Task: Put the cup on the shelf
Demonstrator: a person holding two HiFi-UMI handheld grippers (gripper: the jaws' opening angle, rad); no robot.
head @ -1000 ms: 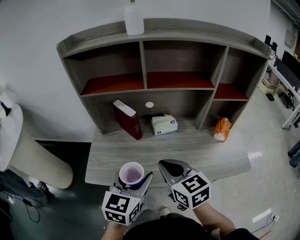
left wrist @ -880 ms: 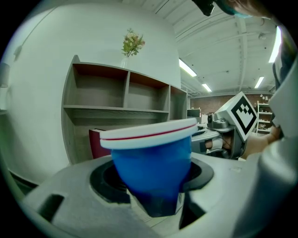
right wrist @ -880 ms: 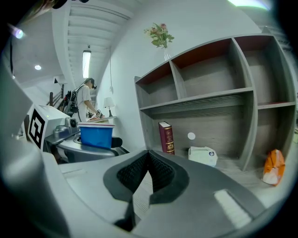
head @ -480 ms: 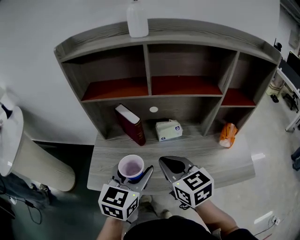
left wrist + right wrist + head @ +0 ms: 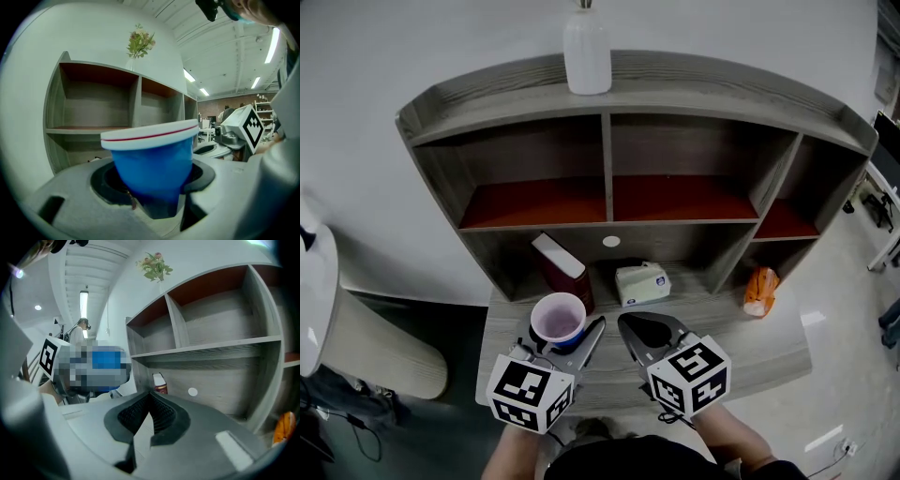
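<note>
The cup (image 5: 559,319) is blue with a white rim and a thin red line; my left gripper (image 5: 565,339) is shut on it and holds it upright above the desk's front edge. In the left gripper view the cup (image 5: 152,164) fills the space between the jaws, with the shelf (image 5: 93,126) beyond. My right gripper (image 5: 645,336) is shut and empty, just right of the cup; its pads (image 5: 157,416) meet in the right gripper view. The grey shelf (image 5: 609,202) has red-lined upper compartments, all bare.
A dark red book (image 5: 562,270) leans in the lower left bay beside a tissue box (image 5: 642,283). An orange packet (image 5: 759,291) lies at the lower right. A white vase (image 5: 587,52) with flowers tops the shelf. A white rounded object (image 5: 319,300) stands at left.
The left gripper has risen with the cup and moved toward the shelf, so the cup now overlaps the book. The head view has shifted, showing the shelf lower and more centred.
</note>
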